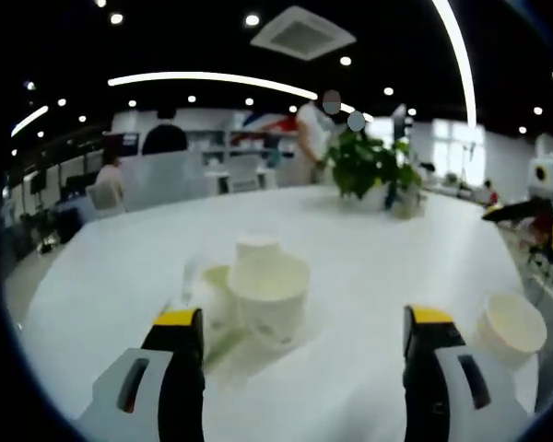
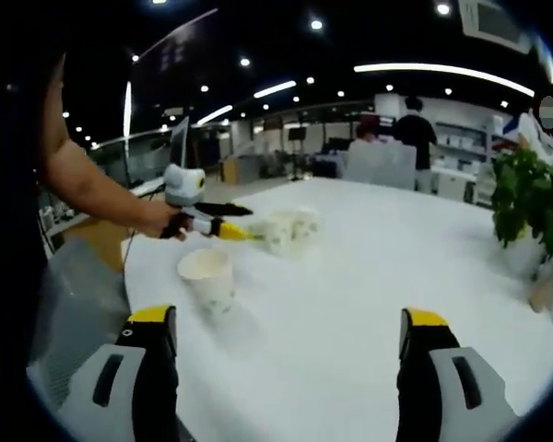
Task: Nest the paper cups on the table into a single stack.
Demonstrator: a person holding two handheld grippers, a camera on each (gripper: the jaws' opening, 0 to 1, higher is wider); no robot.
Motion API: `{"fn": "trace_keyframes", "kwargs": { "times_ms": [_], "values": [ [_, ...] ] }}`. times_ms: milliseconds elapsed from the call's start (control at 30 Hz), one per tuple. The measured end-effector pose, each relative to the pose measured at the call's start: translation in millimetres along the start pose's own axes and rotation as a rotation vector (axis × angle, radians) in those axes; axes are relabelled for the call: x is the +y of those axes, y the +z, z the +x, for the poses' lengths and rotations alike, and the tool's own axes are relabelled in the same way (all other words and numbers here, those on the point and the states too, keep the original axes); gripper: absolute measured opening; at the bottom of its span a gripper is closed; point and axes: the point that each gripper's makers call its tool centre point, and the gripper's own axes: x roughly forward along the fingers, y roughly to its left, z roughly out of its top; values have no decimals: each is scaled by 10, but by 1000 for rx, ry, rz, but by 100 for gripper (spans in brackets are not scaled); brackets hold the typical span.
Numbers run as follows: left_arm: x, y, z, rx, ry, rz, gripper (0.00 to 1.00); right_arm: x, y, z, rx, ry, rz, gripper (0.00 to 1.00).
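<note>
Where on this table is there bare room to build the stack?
The white round table lies bare between the lone white paper cup and the potted green plant. The crowded spot is the cluster of white paper cups in front of the left tongs.

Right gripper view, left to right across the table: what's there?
Person's hand holding the left gripper → lone paper cup → cluster of paper cups → potted plant at the right edge.
</note>
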Motion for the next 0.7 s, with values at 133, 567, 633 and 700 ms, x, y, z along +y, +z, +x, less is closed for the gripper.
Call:
{"fn": "trace_keyframes", "kwargs": {
  "times_ms": [133,567,633,700],
  "values": [
    [38,-2,121,4,6,-5,82,-6,-6,5,2,-1,7,99],
    [10,-1,379,17,2,25,62,-16,-39,18,11,-1,26,98],
    [0,-36,426,36,-3,29,60,-17,-47,18,12,-1,31,98],
    [11,-48,483,43,1,45,59,-14,-56,18,13,0,35,98]
  ]
}}
